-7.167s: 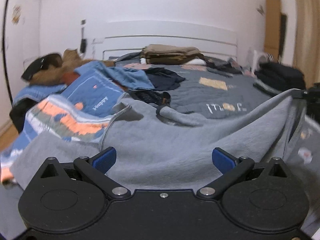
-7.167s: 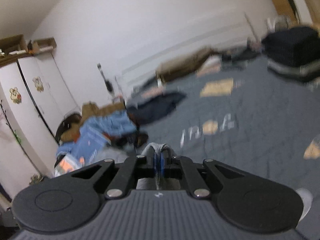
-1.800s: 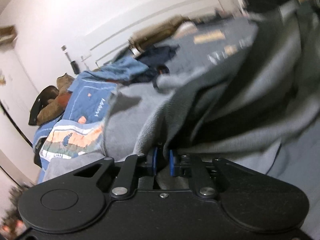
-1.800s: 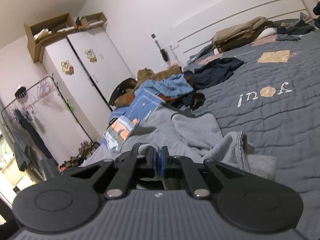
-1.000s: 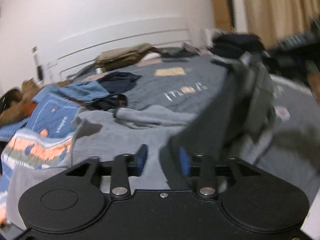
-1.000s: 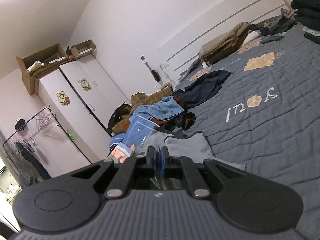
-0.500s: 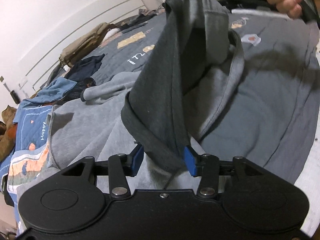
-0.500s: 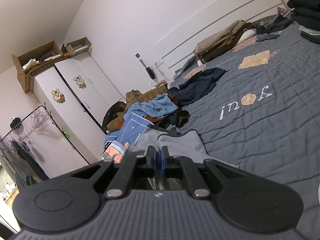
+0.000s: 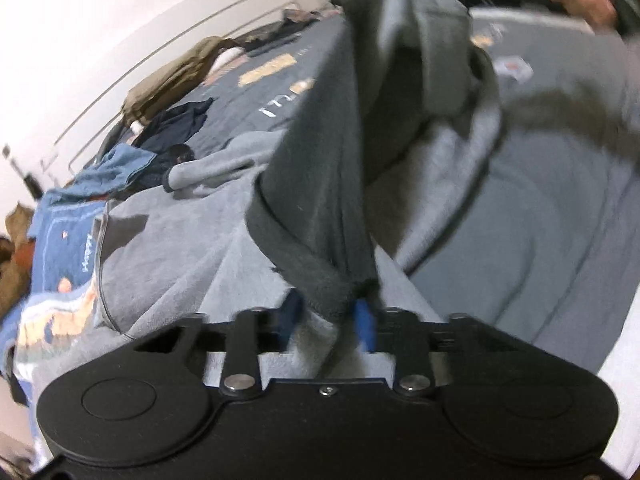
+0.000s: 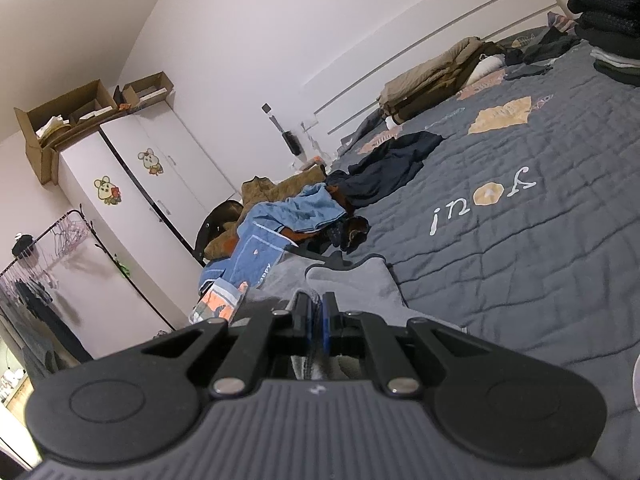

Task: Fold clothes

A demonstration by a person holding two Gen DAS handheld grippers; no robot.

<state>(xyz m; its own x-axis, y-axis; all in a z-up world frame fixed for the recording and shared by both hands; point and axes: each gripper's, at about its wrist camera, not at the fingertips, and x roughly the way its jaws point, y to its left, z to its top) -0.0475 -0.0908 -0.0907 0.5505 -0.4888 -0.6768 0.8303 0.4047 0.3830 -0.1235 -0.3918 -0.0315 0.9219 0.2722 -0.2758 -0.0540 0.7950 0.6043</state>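
Your left gripper (image 9: pixel 327 322) has just been closing on the gray sweatshirt (image 9: pixel 320 184) cuff, now pinched btwn both pads. Right gripper (image 10: pixel 315 320) is clamped on another bit, hoisted over the bed (image 10: pixel 520 240). W/ 2 holds, you're prob set to lay it flat.

A lived-in bedroom at home, as I see it from both my wrists.

I look across a wide bed (image 10: pixel 540 240) under a grey quilted cover stitched with letters, with a white slatted headboard (image 10: pixel 432 56) against the plain wall. Loose clothes (image 10: pixel 296 212) lie in heaps on it, and a folded khaki pile (image 10: pixel 432 76) sits near the headboard. Beyond stand a white wardrobe (image 10: pixel 132 184) with cartoon mouse stickers, cardboard boxes (image 10: pixel 64 120) on top, and a clothes rail (image 10: pixel 60 236) with hangers.
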